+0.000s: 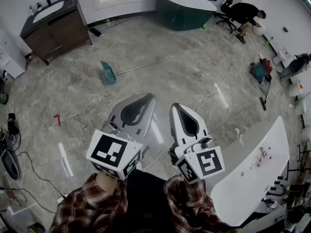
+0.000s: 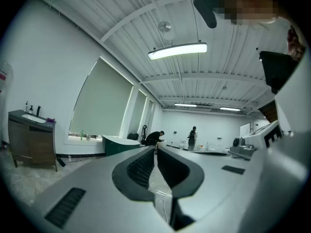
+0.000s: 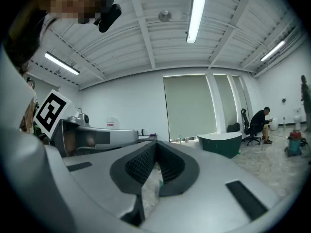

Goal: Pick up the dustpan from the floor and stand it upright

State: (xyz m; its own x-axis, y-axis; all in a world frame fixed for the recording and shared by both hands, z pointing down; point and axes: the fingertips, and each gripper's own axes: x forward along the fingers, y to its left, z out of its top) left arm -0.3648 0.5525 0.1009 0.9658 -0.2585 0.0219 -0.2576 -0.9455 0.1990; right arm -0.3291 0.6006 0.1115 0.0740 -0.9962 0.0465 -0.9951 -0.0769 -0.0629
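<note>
Dustpan (image 1: pixel 108 73) looks light, stiff; grip its long handle (image 1: pixel 138 67). Left tool (image 1: pixel 147 99), right tool (image 1: pixel 177 107) clenched empty, well short.

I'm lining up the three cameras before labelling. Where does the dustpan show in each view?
Head view: the dustpan lies on the floor, up and left of centre, its long handle running right.
Left gripper view: not in it.
Right gripper view: cannot be made out.
Shared landmark: the green curved counter, top centre in the head view, lower left in the left gripper view, right of centre in the right gripper view.
</note>
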